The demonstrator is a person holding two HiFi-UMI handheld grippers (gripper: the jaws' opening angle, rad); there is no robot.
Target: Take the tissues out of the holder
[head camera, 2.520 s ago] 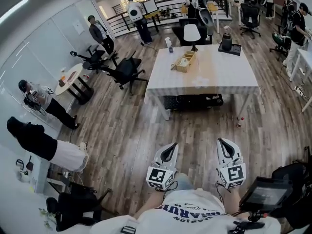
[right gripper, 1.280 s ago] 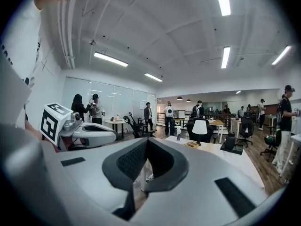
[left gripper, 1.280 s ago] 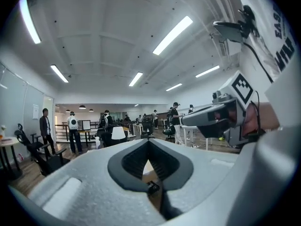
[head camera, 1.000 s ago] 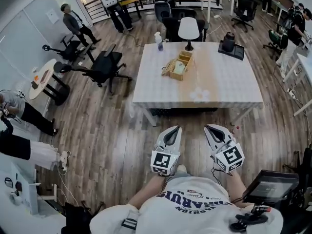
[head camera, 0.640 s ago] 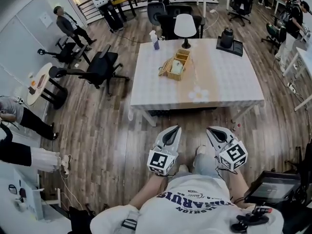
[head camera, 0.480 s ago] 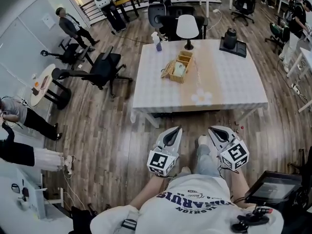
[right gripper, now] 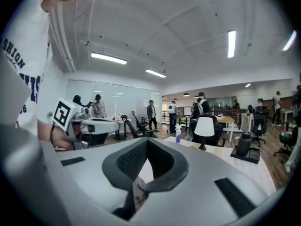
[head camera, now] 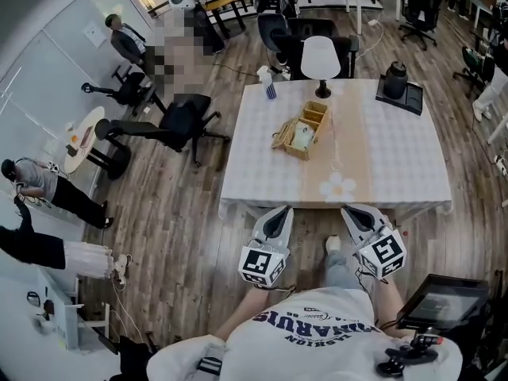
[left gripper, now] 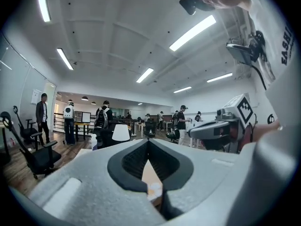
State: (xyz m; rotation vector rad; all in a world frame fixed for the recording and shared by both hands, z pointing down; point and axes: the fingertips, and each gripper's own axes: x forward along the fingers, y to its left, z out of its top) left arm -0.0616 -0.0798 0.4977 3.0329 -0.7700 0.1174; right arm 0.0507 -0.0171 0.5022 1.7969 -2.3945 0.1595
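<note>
Left gripper (head camera: 277, 213) and right gripper (head camera: 353, 211), both clenched empty, could shove the holder (head camera: 282, 139) and its apparent tissues (head camera: 302, 138) unless opened.

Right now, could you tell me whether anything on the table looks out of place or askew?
Only the compartmented wooden tissue holder: it sits turned at an angle to the edges of the white-clothed table.

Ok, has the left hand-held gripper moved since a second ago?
Yes. The left hand-held gripper has come forward toward the white checked table: wood floor separated them before, now its tips meet the table's near edge in the head view.
</note>
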